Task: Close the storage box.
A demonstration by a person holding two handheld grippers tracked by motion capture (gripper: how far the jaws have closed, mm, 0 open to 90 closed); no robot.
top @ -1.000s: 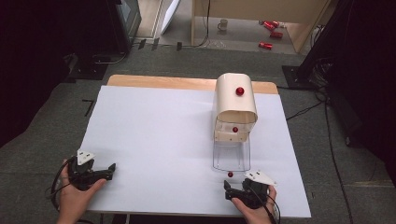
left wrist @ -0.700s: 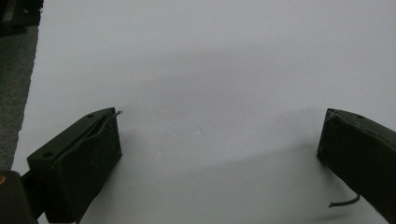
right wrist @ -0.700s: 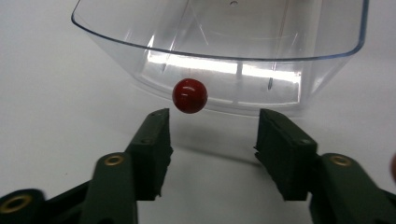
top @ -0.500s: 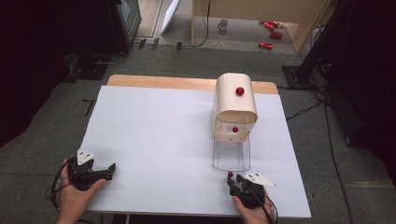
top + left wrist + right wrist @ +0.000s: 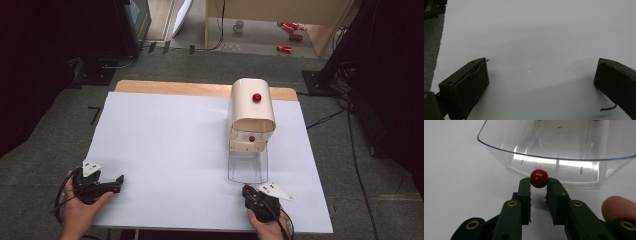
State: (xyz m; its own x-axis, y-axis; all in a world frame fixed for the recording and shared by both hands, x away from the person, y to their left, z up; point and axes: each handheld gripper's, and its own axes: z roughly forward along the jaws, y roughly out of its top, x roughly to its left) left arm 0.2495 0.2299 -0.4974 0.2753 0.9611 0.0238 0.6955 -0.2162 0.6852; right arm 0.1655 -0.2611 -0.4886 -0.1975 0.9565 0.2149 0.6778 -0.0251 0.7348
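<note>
At the table's near edge, my right gripper (image 5: 538, 185) pinches a red ball (image 5: 539, 178) between its jaw tips, just short of the clear tray (image 5: 556, 147). My left gripper (image 5: 541, 75) rests wide apart over bare white tabletop (image 5: 536, 30). I judge the pickup done; next comes a lift over the tray's lip. The high view adds the cream dispenser (image 5: 251, 112) beyond, red balls on it.

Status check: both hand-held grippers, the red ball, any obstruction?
Right hand-held gripper shut on small glossy red ball, just short of the clear plastic tray. Left hand-held gripper open over the white table sheet. Nothing between ball and tray.
</note>
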